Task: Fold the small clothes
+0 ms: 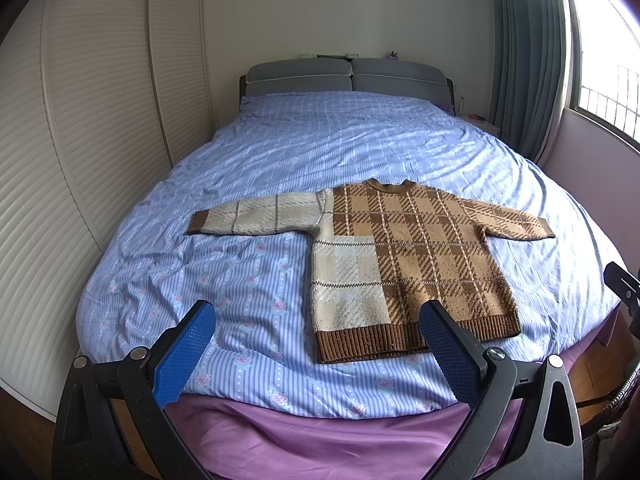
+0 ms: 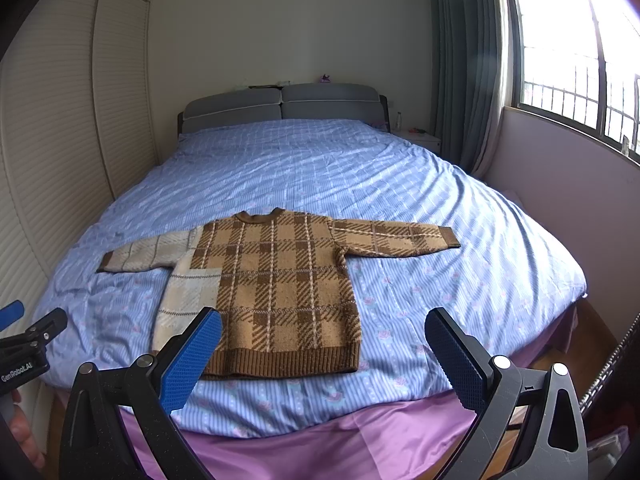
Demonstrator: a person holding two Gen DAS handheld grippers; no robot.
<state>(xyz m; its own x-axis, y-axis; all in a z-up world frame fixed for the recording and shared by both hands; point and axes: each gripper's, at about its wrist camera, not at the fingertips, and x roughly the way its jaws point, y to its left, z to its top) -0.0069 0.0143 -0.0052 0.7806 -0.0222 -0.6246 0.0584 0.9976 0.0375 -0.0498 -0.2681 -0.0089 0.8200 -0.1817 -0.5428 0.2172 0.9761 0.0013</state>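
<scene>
- Plaid knit sweater (image 1: 404, 264) (image 2: 276, 292): lies flat, face up, near the foot of the bed, both sleeves spread sideways, collar toward the headboard, ribbed hem toward the cameras. Body mostly brown plaid; one sleeve and adjoining side panel cream.
- Left gripper (image 1: 318, 326): jaws spread wide, nothing between the blue pads. Held off the foot of the bed, clear of the fabric; in its view one finger overlaps the hem.
- Right gripper (image 2: 324, 332): jaws likewise released and holding nothing, apart from the sweater, hem seen between the fingers.
- Bed: blue striped floral duvet (image 1: 280, 160) (image 2: 320, 172), wrinkled; purple sheet (image 1: 320, 432) (image 2: 340, 436) showing below its edge.
- Grey padded headboard (image 1: 348, 78) (image 2: 280, 106) at far end.
- Louvred wardrobe doors (image 1: 100, 120) (image 2: 60, 140) on one side; curtained window (image 1: 600, 60) (image 2: 568, 52) opposite.
</scene>
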